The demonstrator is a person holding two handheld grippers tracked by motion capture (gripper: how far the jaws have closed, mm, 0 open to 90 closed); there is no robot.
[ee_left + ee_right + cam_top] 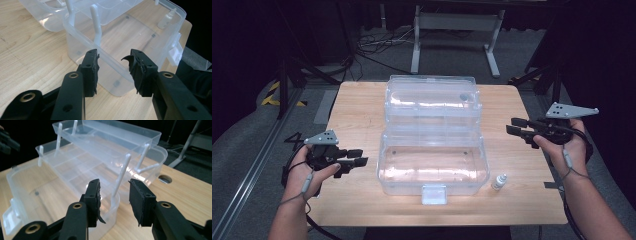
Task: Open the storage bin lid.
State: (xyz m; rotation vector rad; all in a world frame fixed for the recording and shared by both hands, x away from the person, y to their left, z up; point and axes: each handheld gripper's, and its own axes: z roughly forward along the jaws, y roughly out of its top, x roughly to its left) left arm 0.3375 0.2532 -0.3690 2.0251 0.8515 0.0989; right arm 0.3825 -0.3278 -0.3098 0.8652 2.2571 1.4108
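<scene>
A clear plastic box point(432, 170) stands open mid-table, its tiered trays point(430, 102) folded out to the far side on white arms. A small white dropper bottle point(499, 182) stands on the wood by the box's near right corner. My left gripper point(359, 157) hovers left of the box, pointing at it, open with nothing between its pads. My right gripper point(513, 125) is held right of the trays, open and empty too. In the left gripper view the jaws point(113, 72) face the box's end wall point(82, 50), with the bottle point(166, 20) beyond. In the right gripper view the jaws point(113, 200) face the trays point(105, 147).
The wooden table point(357, 110) ends close behind both hands. A white latch point(434, 194) sticks out at the box's front. A round hole point(165, 179) lies in the tabletop beyond the trays. A white frame point(457, 30) and cables point(377, 42) lie on the floor behind.
</scene>
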